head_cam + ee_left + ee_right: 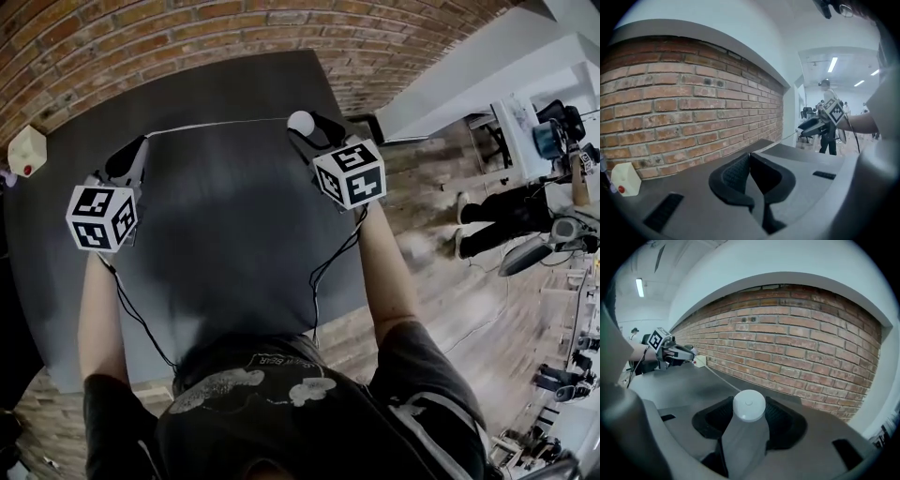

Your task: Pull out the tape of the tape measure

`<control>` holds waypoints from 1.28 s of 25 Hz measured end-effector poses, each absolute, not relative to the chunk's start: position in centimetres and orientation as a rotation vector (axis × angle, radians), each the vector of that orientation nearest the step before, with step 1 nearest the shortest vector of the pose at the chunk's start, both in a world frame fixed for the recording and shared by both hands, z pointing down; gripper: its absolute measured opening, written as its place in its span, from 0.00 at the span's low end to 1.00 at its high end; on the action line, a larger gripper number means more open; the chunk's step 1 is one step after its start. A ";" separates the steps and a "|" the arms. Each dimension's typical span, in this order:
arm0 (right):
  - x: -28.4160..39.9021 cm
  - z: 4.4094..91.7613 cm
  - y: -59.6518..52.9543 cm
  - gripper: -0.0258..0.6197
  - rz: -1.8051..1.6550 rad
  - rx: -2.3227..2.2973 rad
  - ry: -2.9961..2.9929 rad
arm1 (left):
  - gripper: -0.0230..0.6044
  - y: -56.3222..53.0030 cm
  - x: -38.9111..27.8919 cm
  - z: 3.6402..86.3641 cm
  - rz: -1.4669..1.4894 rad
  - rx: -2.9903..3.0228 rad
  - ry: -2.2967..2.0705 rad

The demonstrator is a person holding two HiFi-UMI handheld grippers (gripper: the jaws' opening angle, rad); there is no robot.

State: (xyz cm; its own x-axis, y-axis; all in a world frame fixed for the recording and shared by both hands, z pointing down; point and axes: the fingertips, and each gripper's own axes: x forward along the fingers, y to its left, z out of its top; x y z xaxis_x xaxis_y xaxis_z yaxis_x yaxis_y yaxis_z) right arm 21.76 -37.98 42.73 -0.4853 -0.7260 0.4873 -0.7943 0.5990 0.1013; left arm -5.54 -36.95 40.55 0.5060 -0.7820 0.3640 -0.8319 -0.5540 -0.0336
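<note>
1. Two handheld grippers, each carrying a white cube with black square markers. The left gripper (139, 145) has its black ribbed pads pinched together on the end of the tape (216, 125). The right gripper (311, 128) has its jaws set wide and clamped on the tape measure (300, 122).
2. The tape measure is smooth white plastic with a round flat top. Its body sits down between the ribbed pads of the right gripper, over the far right part of the table.
3. The tape is a thin pale strip stretched straight from case to left gripper, along the table's far side.
4. The table (225, 244) has a plain, matte, dark grey top. A white box with a red dot (26, 150) sits near its far left corner.
5. Room: a red brick wall (187, 37) behind the table with white wall above, a wood-plank floor (441, 309), ceiling strip lights, and a person's legs (497, 220) among office gear at right.
6. Hard to make out:
   - The tape is too thin to read any markings.
   - The slot where it leaves the case is hidden.
   - Can't tell whether the tape touches the table.
   - Can't tell what kind of box the white one is.
</note>
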 end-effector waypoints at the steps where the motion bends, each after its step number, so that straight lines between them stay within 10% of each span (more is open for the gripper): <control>1: 22.3 43.4 -39.1 0.40 0.182 1.214 -2.328 | 0.05 -37.9 -4.9 41.3 0.544 2.595 -1.403; 32: 29.1 61.8 -55.4 0.40 0.355 1.158 -2.129 | 0.06 -52.3 2.7 60.9 0.989 2.409 -1.285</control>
State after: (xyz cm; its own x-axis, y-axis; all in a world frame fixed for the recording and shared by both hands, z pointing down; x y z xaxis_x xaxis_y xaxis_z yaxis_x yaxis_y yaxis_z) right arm 29.06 -55.40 61.79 -0.3743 -0.6348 0.6759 -0.8196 0.5674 0.0790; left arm 2.66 -52.30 60.88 0.3850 -0.6434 0.6617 -0.8040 -0.5858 -0.1018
